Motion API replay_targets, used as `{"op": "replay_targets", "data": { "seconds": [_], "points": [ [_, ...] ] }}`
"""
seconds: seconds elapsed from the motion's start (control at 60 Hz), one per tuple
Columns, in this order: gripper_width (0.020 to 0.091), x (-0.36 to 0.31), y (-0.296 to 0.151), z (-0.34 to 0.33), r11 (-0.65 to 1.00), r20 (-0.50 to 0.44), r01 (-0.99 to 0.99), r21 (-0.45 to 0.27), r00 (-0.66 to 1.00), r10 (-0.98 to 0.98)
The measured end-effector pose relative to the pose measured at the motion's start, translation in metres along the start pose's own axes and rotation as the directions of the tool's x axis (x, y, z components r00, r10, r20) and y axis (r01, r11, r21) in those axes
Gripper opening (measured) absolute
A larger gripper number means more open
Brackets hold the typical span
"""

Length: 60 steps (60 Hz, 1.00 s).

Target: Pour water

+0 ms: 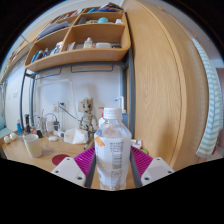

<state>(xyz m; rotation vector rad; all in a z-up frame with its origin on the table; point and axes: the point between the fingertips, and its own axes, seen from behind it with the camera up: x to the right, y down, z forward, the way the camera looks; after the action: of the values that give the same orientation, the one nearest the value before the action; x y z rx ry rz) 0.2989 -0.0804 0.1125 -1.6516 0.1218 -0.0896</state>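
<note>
Gripper (112,168) level, pointing forward over a wooden desk (40,155). Both pink pads (86,160) clamped on a clear bottle (112,150), held upright between the fingers, white cap on, orange-marked label. Contents cannot be told. Cup (34,146) off left on desk. Shelves (85,40) above; wooden cabinet (160,85) close beside bottle.

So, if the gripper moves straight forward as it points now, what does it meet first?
The water bottle: it already stands between the gripper's fingers, seemingly held. Depth beyond it is unclear.
</note>
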Motion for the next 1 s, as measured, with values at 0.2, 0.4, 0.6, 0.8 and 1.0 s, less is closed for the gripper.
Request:
{"op": "replay_targets", "data": {
  "seconds": [0.2,0.4,0.6,0.8,1.0],
  "points": [
    [0.0466,0.000,-0.004,0.006,0.999,-0.031,0.014,0.041,0.999,-0.012],
    [0.0359,0.001,-0.004,0.007,0.999,-0.039,-0.002,0.035,0.999,0.004],
    [0.0361,-0.016,-0.009,0.009,0.992,-0.040,0.126,0.021,0.991,-0.125],
    [0.0362,-0.090,-0.035,0.021,0.801,-0.041,0.596,0.057,0.803,-0.594],
    [0.0361,-0.184,-0.043,0.044,0.312,-0.050,0.940,0.136,0.322,-0.946]
  ]
}}
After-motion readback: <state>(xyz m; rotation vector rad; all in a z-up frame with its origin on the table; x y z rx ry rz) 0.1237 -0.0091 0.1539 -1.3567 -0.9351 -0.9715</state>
